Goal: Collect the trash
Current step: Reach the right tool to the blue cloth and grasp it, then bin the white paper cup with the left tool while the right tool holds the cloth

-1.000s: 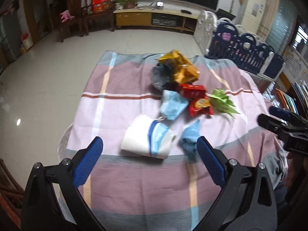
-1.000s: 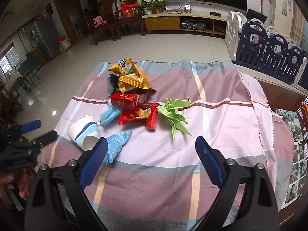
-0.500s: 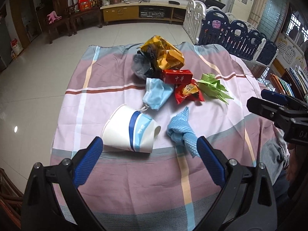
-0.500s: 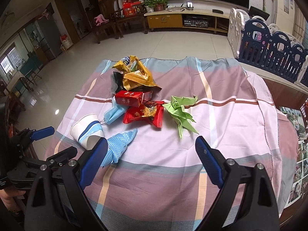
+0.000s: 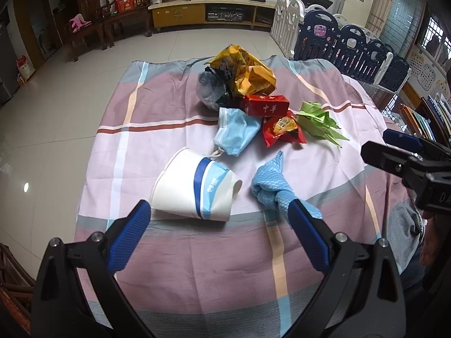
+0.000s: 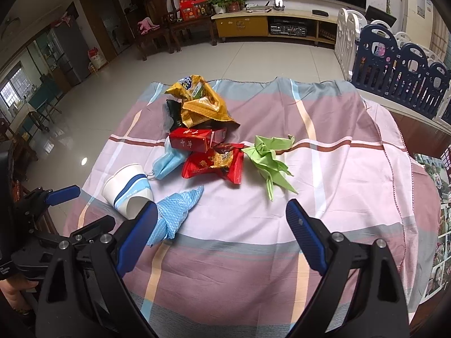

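Both grippers are hovering over the near end of the cloth-covered table (image 5: 174,267), tilted down at the trash, nothing grasped. Left gripper (image 5: 217,222) is gaping wide with its jaws empty; right gripper (image 6: 222,221) is spread wide too, empty.

Trash is sitting mid-table in 1 loose cluster:
- paper cup (image 5: 194,188) lying on its side, nearest the left gripper, just beyond its jaws
- blue cloth (image 5: 272,186) just right of the cup, knotted
- face mask (image 5: 235,131) touching the cup's far rim
- red box (image 5: 266,105), red wrapper (image 5: 283,131), green paper (image 5: 320,122), yellow bag (image 5: 245,74) farther off

Handling guess: cup is light and thin-walled, crushing easily, likely rolling if nudged; pinching across the rim or squeezing the body gently looks best. Cloth and mask are soft, bunching under the pads; grab at the knot. Wrappers are looking slick and crinkly.
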Demonstrator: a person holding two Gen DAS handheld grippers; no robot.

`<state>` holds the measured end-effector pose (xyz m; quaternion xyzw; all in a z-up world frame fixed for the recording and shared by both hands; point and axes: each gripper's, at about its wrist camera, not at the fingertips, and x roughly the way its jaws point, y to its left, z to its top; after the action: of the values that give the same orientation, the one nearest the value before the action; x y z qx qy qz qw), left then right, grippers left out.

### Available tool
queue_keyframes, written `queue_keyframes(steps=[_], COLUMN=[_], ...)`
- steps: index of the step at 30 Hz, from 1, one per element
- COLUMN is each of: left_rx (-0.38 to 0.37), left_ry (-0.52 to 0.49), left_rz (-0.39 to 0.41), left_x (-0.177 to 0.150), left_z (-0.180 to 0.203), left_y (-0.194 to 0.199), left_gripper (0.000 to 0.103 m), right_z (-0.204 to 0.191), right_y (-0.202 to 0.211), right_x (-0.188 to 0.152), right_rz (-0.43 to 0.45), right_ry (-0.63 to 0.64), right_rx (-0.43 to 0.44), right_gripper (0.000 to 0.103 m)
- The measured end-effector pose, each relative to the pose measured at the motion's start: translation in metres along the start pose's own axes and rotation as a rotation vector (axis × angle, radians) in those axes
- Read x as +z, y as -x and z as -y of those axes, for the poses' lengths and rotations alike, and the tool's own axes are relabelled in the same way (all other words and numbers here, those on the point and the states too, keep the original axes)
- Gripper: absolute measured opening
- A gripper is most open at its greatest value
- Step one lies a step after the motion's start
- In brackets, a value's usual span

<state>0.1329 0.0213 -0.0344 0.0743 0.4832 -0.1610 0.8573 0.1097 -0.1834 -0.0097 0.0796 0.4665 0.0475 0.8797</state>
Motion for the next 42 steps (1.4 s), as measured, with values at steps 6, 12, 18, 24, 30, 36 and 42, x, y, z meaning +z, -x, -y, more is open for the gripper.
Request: queue_keyframes(steps=[6,12,18,24,30,36,42], left_rx=[0.074,0.100,0.070,0.016,-0.023,0.039,0.048], left_ry=[0.123,0.178,0.137,0.121,0.227,0.383,0.448], left_rz=[0.058,0.047,0.024,-0.027,-0.095,-0.098,-0.133], left_x=[0.007,0.010,0.009,0.008,0.004,0.007,0.006], left_z=[-0.040,-0.061,-0.049,-0.035,-0.016,-0.016,-0.016], left_y=[0.013,0.008,-0.002,-0.017,-0.046,-0.072,-0.089], left_gripper=[0.097,0.097,0.097,0.097,0.097,0.084,0.080], right_z=[-0.022,-0.063,-0.063,-0.048,-0.025,-0.020,-0.018], right_y=[-0.025,-0.066,-0.091,-0.054,-0.037,-0.024,-0.018], right_x=[-0.002,-0.013,-0.021,-0.007,0.005,0.011,0.010], right_rz=[-0.051,-0.114,-0.204,-0.101,-0.058,-0.035,-0.031], right_ry=[0.018,0.114,0.092,0.064,0.013,-0.005,-0.006], right_rx=[0.045,0.054,0.048,0.076,0.084,0.109,0.123], right_gripper=[0.090,0.077,0.020,0.005,0.005,0.005,0.005])
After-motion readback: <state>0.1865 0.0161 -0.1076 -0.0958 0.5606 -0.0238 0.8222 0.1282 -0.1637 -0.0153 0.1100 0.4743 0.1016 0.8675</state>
